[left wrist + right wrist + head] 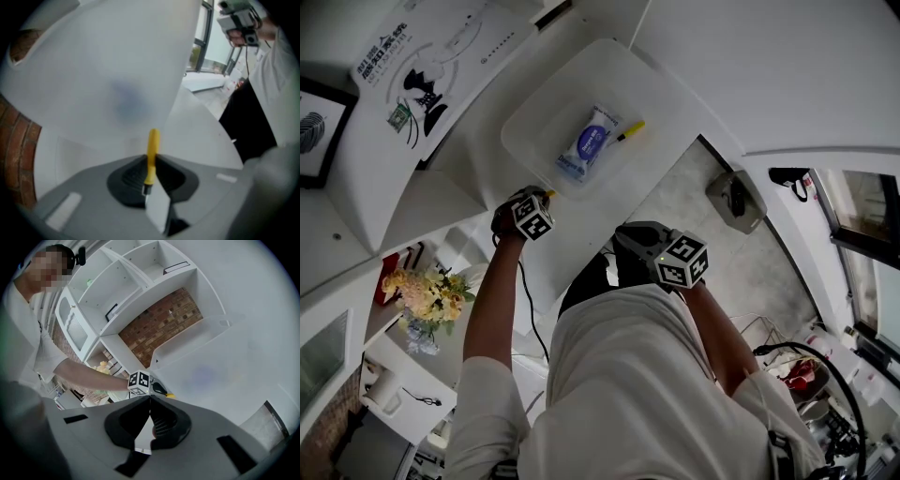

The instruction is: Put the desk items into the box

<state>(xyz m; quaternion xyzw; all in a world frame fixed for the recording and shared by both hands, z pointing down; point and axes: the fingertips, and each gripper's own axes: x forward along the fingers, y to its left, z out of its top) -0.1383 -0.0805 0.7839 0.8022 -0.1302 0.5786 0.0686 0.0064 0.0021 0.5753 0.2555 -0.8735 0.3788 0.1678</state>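
A clear white plastic box (661, 94) lies on the white desk; in it are a blue-and-white packet (589, 141) and a yellow-and-black marker (629, 131). My left gripper (544, 198) hangs at the box's near rim and points steeply down. It is shut on a slim yellow pen (152, 150), which stands up between the jaws in front of the box wall (117, 84). My right gripper (623, 236) hovers to the right over the desk's edge. Its jaws meet with nothing between them (150, 398).
A printed white board (422, 75) and a dark framed picture (314, 127) stand at the upper left. A bunch of flowers (427, 295) is below the left arm. A grey device (736, 199) lies on the floor right of the desk. Cables and clutter (806, 375) fill the lower right.
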